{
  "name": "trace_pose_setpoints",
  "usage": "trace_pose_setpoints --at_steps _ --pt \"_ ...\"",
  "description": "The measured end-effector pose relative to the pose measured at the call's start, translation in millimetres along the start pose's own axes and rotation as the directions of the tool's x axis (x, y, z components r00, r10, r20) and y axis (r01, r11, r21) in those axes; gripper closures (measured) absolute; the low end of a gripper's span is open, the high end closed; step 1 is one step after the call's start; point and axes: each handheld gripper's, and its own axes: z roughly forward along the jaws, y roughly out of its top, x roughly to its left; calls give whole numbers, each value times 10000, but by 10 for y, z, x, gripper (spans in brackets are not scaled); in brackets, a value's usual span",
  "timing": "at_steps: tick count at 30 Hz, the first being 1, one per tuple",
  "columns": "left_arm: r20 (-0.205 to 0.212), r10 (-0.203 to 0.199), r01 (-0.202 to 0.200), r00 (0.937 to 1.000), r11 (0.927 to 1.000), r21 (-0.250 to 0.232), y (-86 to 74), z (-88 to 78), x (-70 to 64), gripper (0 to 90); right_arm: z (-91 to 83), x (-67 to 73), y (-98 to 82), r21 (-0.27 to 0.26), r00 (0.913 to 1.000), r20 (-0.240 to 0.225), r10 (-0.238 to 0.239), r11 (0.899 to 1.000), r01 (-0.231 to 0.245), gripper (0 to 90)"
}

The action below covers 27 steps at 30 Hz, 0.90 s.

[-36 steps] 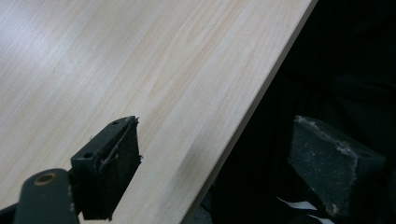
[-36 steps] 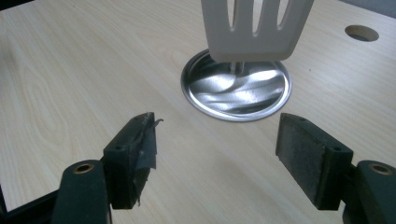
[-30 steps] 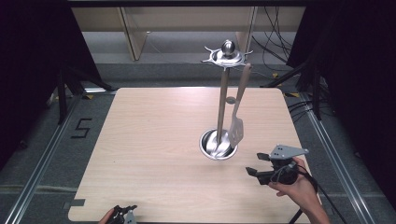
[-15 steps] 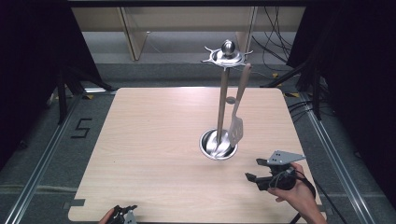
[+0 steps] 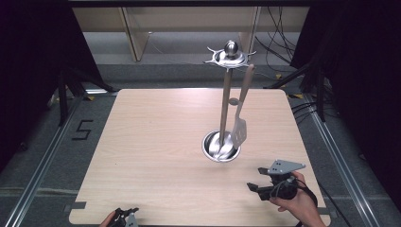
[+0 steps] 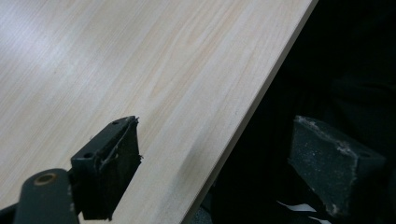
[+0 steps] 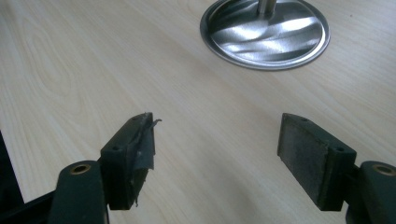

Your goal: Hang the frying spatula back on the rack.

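Black fingers on my left gripper (image 5: 126,218) hang spread and empty at the bench's (image 5: 156,142) near edge, while my right gripper (image 5: 269,184), wide open with nothing in it, has drawn back toward me over the last second. Farther off, the spatula (image 5: 239,127) hangs from the steel rack (image 5: 225,104), so I judge the hanging done.

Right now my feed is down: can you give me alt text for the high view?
A spatula hangs from a tall metal utensil stand on a wooden table. The right gripper, jaws open, is held just above the table's near right corner, short of the stand's round base. The left gripper sits at the near edge.
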Motion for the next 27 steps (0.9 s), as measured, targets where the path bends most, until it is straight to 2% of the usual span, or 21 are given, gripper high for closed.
trace_pose_setpoints --at_steps 1,2,3,4,6,8,9,11,12,13,15,17,19,21,22,23,25,26,27 --pt "-5 4 -4 10000 10000 1 0 -1 0 155 2 -6 -12 -43 9998 53 -195 9998 195 286" --pt "23 -1 1 10000 10000 -2 0 0 0 155 -5 26 -27 81 9998 -17 175 9998 -175 285" --pt "23 3 -3 10000 10000 2 1 2 0 155 -2 3 -36 2 9999 37 -157 9999 157 285" --pt "20 6 -6 10000 10000 8 1 1 0 155 -9 28 -53 60 9999 44 100 9999 -100 283" --pt "22 5 -5 10000 10000 10 0 2 -1 155 -13 12 -76 56 10000 29 -81 10000 81 283" --pt "23 10 -10 10000 10000 19 1 3 -1 155 -19 20 -101 82 10000 -4 2 10000 -2 281" --pt "26 3 -3 10000 10000 18 1 4 -2 155 -24 47 -115 136 9997 -8 237 9996 -237 281" --pt "71 -33 33 10000 10000 3 0 9 -2 155 -19 39 -127 61 10000 11 -19 10000 19 279" --pt "132 1 -2 9999 10000 15 1 11 1 155 -18 50 -131 80 10000 -56 2 10000 -1 279" --pt "20 -9 9 10000 10000 15 1 2 -1 155 -14 50 -134 73 9999 42 -146 9999 146 278" --pt "14 7 -7 10000 10000 9 1 1 0 155 -15 76 -140 246 10000 -61 48 9997 -46 277" --pt "11 4 -4 10000 10000 10 0 1 0 155 -6 76 -148 156 9998 9 -197 9997 197 276" --pt "13 6 -6 10000 10000 10 0 1 0 155 -7 97 -160 249 10000 -20 -58 9997 59 275" --pt "17 6 -6 10000 10000 7 0 1 0 155 -10 98 -171 219 9998 -68 -194 9996 195 275" --pt "16 12 -12 10000 10000 9 0 1 -1 155 -14 131 -184 295 9998 -117 134 9995 -130 275" --pt "15 5 -5 10000 10000 7 0 1 -1 155 -10 118 -189 252 9999 -135 -89 9996 92 275" --pt "9 13 -13 10000 10000 9 1 0 -1 155 -10 117 -208 253 9998 -51 -178 9995 180 275" --pt "191 -24 24 9998 10000 -4 0 12 -1 155 -19 144 -220 321 9999 -82 106 9994 -103 275" --pt "192 -15 15 9998 10000 -2 1 12 0 155 -16 123 -225 270 9999 -56 -142 9995 144 275"
